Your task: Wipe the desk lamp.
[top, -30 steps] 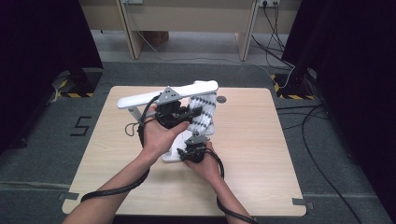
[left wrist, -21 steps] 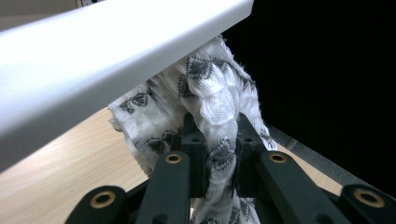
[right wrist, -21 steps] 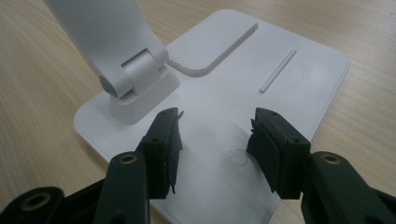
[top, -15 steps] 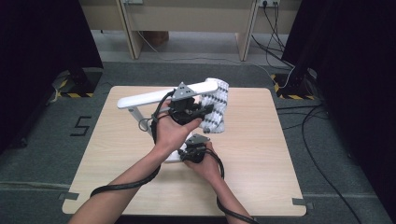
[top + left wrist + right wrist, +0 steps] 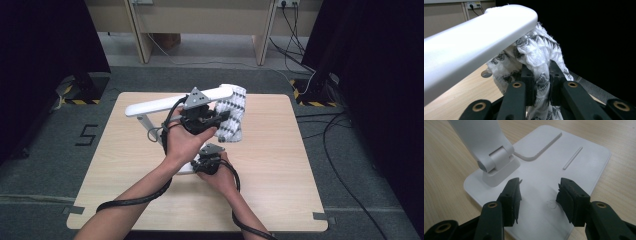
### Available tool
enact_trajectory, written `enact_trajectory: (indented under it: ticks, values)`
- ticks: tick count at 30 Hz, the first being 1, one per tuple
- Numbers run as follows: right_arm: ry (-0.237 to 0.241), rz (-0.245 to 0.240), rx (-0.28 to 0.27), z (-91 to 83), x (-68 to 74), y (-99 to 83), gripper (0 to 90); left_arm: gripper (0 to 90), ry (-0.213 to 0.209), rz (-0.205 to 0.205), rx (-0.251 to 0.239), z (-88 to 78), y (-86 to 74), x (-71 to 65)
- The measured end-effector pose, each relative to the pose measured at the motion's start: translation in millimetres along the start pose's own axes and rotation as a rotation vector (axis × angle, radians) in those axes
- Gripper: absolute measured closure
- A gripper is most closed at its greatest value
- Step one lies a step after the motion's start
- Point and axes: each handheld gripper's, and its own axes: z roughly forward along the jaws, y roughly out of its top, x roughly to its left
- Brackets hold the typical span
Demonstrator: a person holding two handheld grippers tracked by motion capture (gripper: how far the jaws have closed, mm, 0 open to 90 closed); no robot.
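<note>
- Two grippers are at work on my wooden table (image 5: pixel 125 190).
- My left gripper (image 5: pixel 202 117) is clamped on a white cloth with black patterns (image 5: pixel 231 114); I see it bunched tight between the pads (image 5: pixel 541 82).
- That cloth hangs over the end of the white desk lamp's arm (image 5: pixel 175 102).
- My right gripper (image 5: pixel 539 193) has its jaws apart, with nothing between them.
- It hangs just over the lamp's flat white base (image 5: pixel 574 162), near the hinge (image 5: pixel 492 161).
</note>
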Motion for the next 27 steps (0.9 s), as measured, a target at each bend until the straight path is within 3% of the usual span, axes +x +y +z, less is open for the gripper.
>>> enact_trajectory:
  ticks: [27]
  values:
    - [-0.004, 0.002, 0.004, -0.3, 0.5, 0.3, 51.9, 78.7, 0.070, -0.038, -0.053, -61.8, -27.1, 36.2]
